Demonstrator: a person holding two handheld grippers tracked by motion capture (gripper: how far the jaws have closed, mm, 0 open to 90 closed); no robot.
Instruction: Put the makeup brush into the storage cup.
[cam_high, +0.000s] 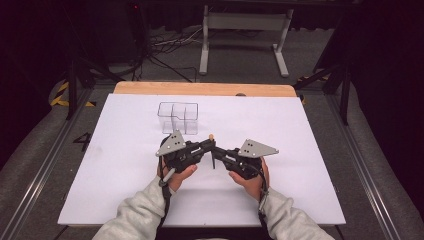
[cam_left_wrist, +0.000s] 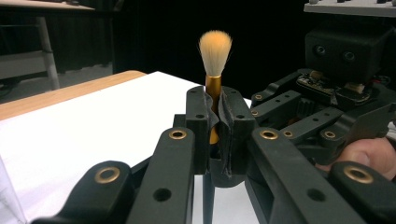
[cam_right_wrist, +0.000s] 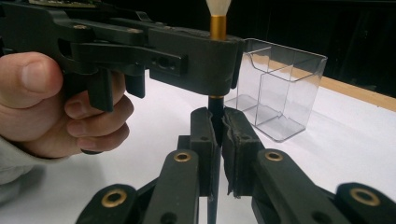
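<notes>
makeup brush (cam_left_wrist: 215, 53) upright at frame centre, bristles up | left gripper (cam_left_wrist: 217, 116) clamped on its gold ferrule | right gripper (cam_right_wrist: 215, 126) clamped on its dark handle below, steadying handover | clear 3-compartment organizer (cam_high: 178, 117) just above, likely destination

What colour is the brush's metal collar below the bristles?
Gold collar on the brush, clearest in the left gripper view.

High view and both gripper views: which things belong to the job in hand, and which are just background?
In the job: makeup brush, upright, clamped by left gripper and right gripper; clear compartment box.

Background: white table, metal stand, floor cables.
</notes>
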